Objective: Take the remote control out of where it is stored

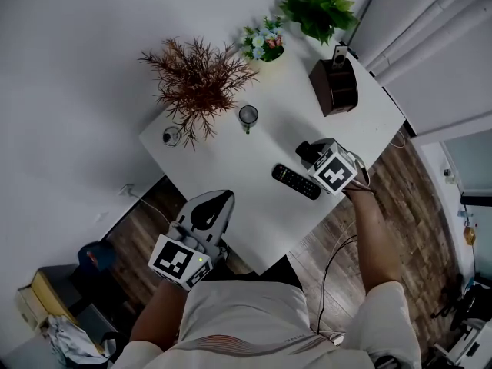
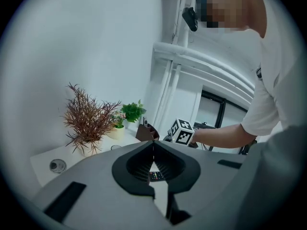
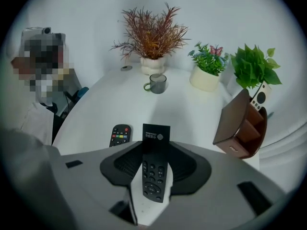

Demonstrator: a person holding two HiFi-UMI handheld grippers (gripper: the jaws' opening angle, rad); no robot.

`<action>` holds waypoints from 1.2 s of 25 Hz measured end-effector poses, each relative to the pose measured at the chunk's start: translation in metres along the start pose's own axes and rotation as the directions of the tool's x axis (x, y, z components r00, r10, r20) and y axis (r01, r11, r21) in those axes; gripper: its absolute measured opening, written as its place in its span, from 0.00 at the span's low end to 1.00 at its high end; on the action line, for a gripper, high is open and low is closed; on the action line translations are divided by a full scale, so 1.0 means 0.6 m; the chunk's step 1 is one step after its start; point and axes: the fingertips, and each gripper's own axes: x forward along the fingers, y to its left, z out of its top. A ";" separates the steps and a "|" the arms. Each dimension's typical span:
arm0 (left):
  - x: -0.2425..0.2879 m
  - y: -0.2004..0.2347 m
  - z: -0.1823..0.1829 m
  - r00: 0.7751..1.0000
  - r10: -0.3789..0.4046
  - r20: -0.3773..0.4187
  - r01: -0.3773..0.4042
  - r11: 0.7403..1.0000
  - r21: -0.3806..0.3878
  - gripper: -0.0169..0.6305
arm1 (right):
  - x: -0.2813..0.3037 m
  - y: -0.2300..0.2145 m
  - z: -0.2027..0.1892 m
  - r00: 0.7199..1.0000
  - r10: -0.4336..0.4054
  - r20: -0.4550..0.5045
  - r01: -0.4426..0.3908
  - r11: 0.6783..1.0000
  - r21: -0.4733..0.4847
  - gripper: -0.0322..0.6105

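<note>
Remote control [image 3: 154, 176] is out of the wooden holder [image 3: 242, 126], pinched in your right gripper [image 3: 155, 147] over the table [image 3: 192, 111]; left gripper [image 2: 153, 150] idles, jaws pressed together.

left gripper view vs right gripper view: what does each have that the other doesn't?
Only the left gripper view: the right gripper seen from outside, the person's forearm behind it, and the wall pipes.

Only the right gripper view: the black remote gripped between the right jaws, and the open compartments of the brown organizer.

Both: the white table, the dried plant, the green plant, the organizer itself, and the second remote, with coloured buttons, lying on the table.
</note>
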 end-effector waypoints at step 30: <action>-0.009 -0.024 0.069 0.995 -0.064 0.076 0.061 0.997 0.052 0.04 | -0.254 0.064 0.087 0.731 -0.270 0.627 0.006 0.921 0.389 0.07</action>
